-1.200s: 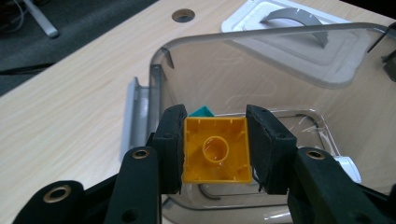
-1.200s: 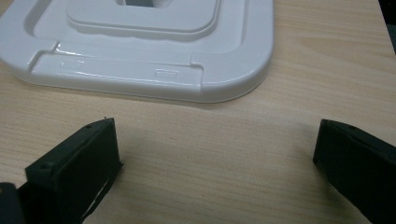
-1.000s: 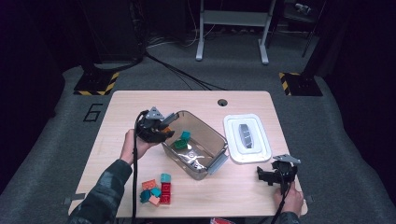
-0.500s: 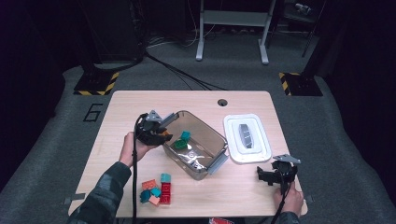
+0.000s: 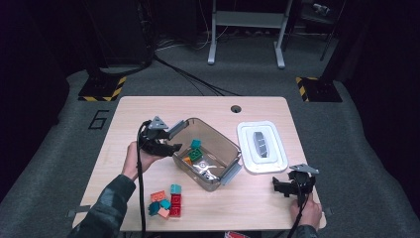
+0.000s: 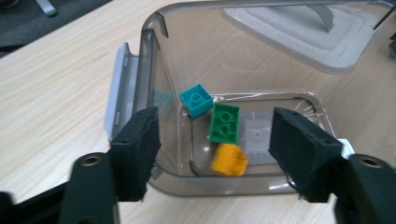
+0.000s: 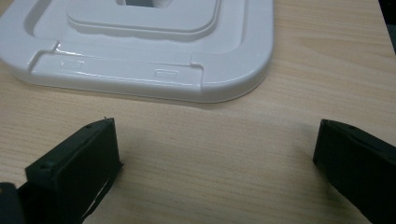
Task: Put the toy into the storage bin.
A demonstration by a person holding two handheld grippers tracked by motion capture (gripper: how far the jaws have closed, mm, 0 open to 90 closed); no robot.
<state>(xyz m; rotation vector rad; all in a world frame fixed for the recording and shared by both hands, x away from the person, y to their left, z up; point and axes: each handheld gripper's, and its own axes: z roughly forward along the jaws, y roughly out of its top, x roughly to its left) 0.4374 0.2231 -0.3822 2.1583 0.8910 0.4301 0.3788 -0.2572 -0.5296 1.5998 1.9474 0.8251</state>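
A clear plastic bin [image 5: 225, 156] stands mid-table with grey latches on its ends. Inside lie a teal brick [image 6: 196, 100], a green brick [image 6: 225, 122] and an orange brick [image 6: 229, 159]. My left gripper [image 5: 167, 144] is held at the bin's left end, open, its jaws straddling the near wall [image 6: 217, 140] with nothing between them. The bin's white lid [image 5: 261, 146] lies flat to the right. My right gripper [image 5: 285, 186] rests low near the table's front right, open wide, facing the lid's edge [image 7: 140, 70] with bare wood between its jaws [image 7: 219, 158].
Several loose bricks [image 5: 167, 201] in red, teal and orange sit in a cluster near the front edge, left of centre. A cable hole [image 5: 236, 108] is at the back of the table. Cables trail from both grippers toward the person.
My left gripper has drawn back a little toward the person, away from the bin's rim. The right gripper has stayed put.
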